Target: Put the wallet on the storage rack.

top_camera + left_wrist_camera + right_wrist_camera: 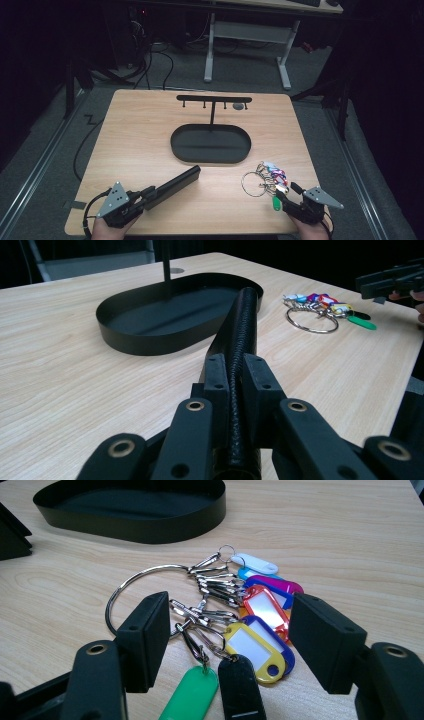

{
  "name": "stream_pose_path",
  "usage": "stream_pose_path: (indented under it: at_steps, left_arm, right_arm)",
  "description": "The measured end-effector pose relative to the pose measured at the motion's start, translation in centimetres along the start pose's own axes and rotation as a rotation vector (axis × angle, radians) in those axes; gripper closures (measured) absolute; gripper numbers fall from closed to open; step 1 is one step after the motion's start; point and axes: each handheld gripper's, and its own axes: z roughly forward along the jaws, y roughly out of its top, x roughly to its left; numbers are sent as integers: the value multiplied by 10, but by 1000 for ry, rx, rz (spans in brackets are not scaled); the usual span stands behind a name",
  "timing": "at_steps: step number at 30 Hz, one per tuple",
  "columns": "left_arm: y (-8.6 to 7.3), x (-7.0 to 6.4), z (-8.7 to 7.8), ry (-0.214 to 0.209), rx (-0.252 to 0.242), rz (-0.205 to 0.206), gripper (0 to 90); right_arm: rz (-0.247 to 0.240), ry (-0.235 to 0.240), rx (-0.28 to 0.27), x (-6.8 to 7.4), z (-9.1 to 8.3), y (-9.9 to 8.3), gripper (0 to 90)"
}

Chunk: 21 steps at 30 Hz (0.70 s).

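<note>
From the high view, the wooden table (150,145) carries a black oval metal tray (210,144) with a T-shaped hook stand (214,99) near its far edge, likely where both things are meant to end up. The left gripper (145,196), at the near left corner, holds a long black textured case (175,184) by one end, so its free end points toward the tray. The right gripper (285,197) sits at the near right corner, just behind a large steel ring of coloured plastic key tags (265,180).

In the left gripper view, the jaws are clamped on the case (239,340), which reaches almost to the tray's rim (150,342).

In the right gripper view, the jaws stand wide apart on either side of the key tags (250,615), gripping nothing, seemingly lined up to close on the bunch lying flat on the table.
</note>
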Motion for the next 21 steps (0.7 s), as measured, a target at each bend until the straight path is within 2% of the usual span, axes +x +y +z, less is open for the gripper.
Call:
stream_pose_path:
  at_steps: [7, 14, 21]
  left_arm:
    - [-5, 11, 2, 10, -23, -63, 795]
    - [-6, 18, 3, 12, -23, -71, 793]
    - [-5, 18, 2, 8, -24, -64, 750]
  right_arm:
    - [3, 5, 6, 1, 0, -1, 335]
    - [-5, 19, 17, 3, 4, 1, 334]
    - [-4, 21, 18, 5, 6, 1, 334]
